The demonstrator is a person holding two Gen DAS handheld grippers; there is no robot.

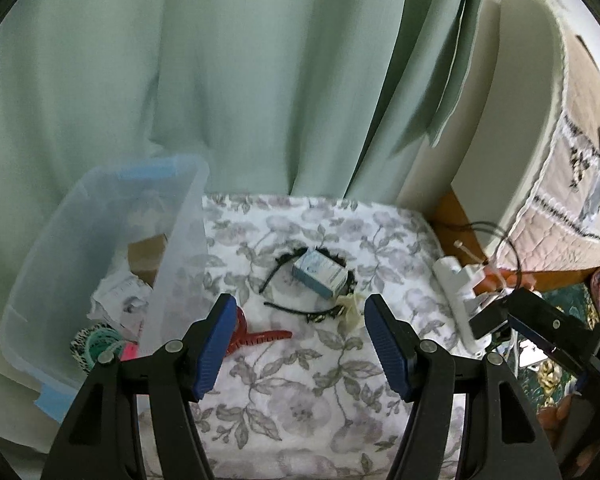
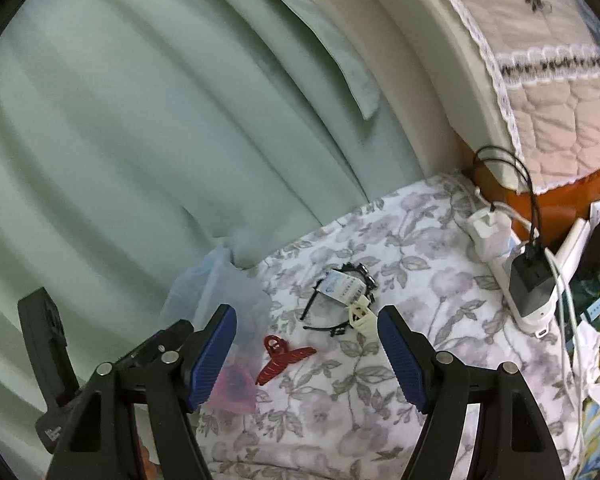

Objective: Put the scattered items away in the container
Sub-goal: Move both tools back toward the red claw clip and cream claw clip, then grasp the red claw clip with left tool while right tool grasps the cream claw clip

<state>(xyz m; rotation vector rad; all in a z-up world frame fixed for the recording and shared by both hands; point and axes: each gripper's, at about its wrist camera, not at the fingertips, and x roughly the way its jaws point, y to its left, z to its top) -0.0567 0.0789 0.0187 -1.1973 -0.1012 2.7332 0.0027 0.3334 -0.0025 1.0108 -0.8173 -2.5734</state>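
Red hair clip [image 1: 256, 338] lies on the floral bed beside the clear container [image 1: 100, 264], its long axis crosswise, just ahead of the left gripper [image 1: 300, 344]. Both sets of jaws stand apart, empty; the right gripper [image 2: 306, 354] sits farther back.

Ahead of you the bedspread [image 1: 300, 392] runs back to the curtain [image 1: 220, 80]. The container [image 1: 80, 248] sits at its left edge, with papers [image 1: 118, 296] and a box [image 1: 146, 256] inside. Near the middle, the headband [image 1: 284, 304] lies on the spread with the small carton [image 1: 319, 276] resting on it. The hair claw [image 2: 284, 358] lies nearer you, just beside the container. The power strip [image 2: 516, 280] lies along the right edge.
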